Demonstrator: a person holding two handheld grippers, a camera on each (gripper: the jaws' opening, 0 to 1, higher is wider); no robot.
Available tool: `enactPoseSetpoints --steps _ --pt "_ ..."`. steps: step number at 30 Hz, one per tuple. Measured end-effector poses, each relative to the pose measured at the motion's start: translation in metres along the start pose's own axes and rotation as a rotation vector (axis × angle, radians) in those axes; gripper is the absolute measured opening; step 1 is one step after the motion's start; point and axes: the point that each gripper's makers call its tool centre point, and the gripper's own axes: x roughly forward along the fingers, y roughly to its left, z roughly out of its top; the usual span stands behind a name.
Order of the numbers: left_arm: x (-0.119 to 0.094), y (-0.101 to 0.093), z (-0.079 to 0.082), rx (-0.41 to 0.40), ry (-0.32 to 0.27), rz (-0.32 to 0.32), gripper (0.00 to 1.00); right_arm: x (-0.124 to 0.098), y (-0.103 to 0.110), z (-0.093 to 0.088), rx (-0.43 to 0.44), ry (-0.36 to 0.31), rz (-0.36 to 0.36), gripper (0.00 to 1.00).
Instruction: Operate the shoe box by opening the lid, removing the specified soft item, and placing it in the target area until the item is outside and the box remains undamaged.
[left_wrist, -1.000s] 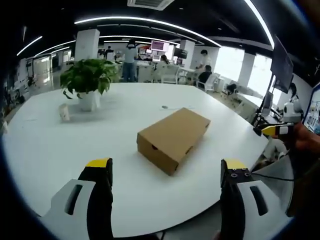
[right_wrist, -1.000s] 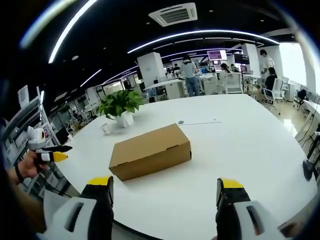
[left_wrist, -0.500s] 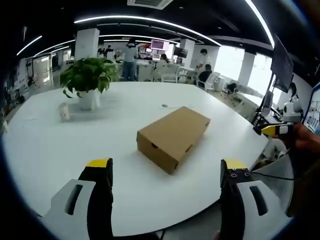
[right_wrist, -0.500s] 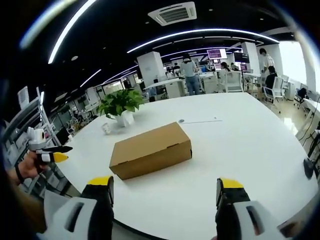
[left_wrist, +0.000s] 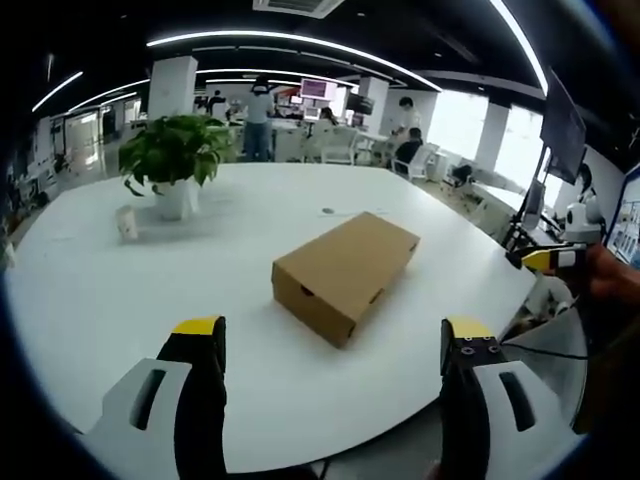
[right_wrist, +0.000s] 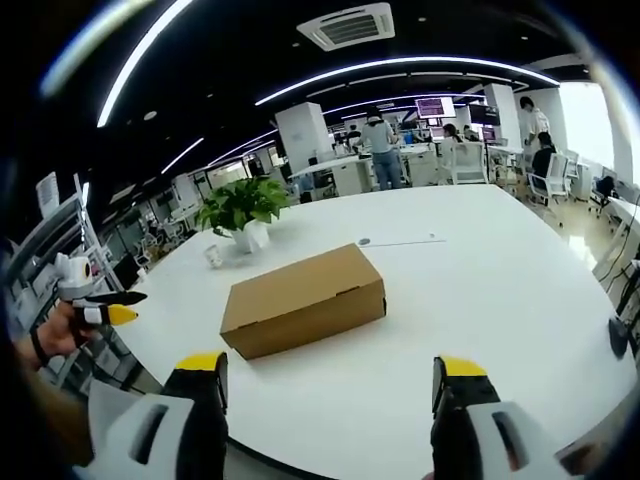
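Note:
A plain brown cardboard shoe box (left_wrist: 344, 274) lies with its lid down on the round white table (left_wrist: 90, 300); in the right gripper view the same shoe box (right_wrist: 303, 313) sits mid-table. My left gripper (left_wrist: 333, 345) hovers open before the table's near edge, well short of the box, nothing between its jaws. My right gripper (right_wrist: 332, 377) is likewise open and held back from the box. The right gripper's yellow tip (left_wrist: 545, 260) shows at the right of the left gripper view, held by a hand. The left gripper's yellow tip (right_wrist: 108, 313) shows at the left of the right gripper view.
A potted green plant (left_wrist: 176, 160) in a white pot stands at the table's far left, a small white cup (left_wrist: 127, 223) beside it. A small dark disc (left_wrist: 329, 213) lies beyond the box. Desks, chairs and people fill the office behind.

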Motion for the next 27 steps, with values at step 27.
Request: enactPoseSetpoints --steps 27 --pt "0.0079 -0.0046 -0.0062 -0.003 0.021 -0.011 0.87 0.0099 0.0013 -0.006 -0.011 0.034 0.015 0.83"
